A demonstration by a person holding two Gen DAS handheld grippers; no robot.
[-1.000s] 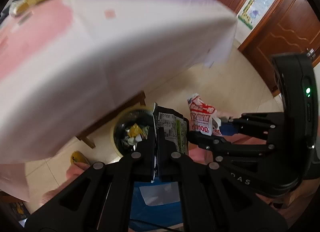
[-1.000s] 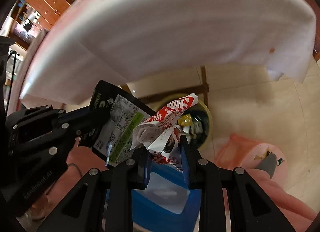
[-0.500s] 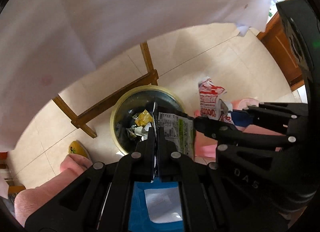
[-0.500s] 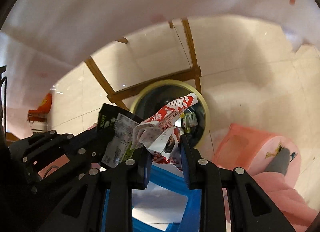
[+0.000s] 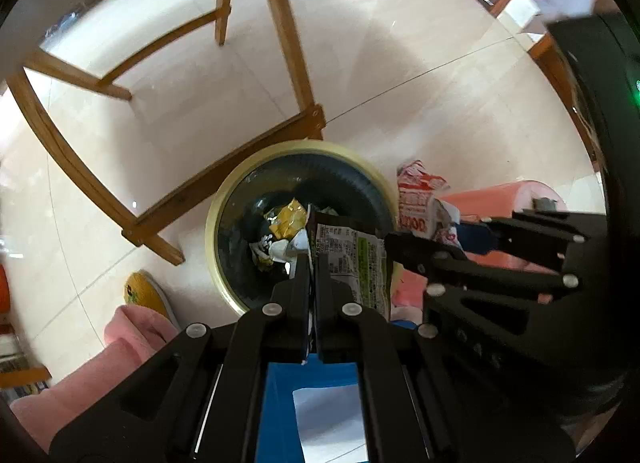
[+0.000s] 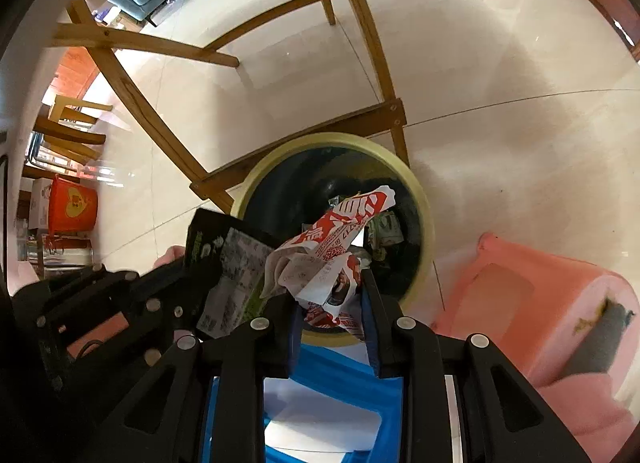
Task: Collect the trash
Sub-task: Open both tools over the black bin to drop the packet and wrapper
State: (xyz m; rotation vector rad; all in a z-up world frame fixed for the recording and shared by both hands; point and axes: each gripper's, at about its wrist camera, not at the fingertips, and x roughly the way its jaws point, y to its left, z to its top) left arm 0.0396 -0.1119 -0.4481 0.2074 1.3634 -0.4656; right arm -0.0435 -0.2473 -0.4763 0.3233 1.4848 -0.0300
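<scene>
A round trash bin point(image 5: 224, 199) point(image 6: 426, 219) with a pale yellow rim and black liner stands on the floor below both grippers, with wrappers inside. My left gripper point(image 5: 313, 263) points down over it, shut on a flat black-and-green snack packet point(image 5: 352, 263) point(image 6: 228, 267). Beside it, my right gripper point(image 6: 330, 295) point(image 5: 416, 241) is shut on a crumpled red-and-white wrapper point(image 6: 340, 239) point(image 5: 418, 203), which sticks up over the bin's opening.
Wooden table legs and crossbars point(image 5: 288, 43) point(image 6: 160, 119) stand just behind the bin. Pink trouser legs and slippers point(image 5: 132, 327) point(image 6: 552, 295) flank it on the tiled floor. A red bucket point(image 6: 74, 203) sits far left.
Both grippers have dropped from table height to just above the bin, each still holding its wrapper. The tablecloth has left the view, and the bin looks larger and closer.
</scene>
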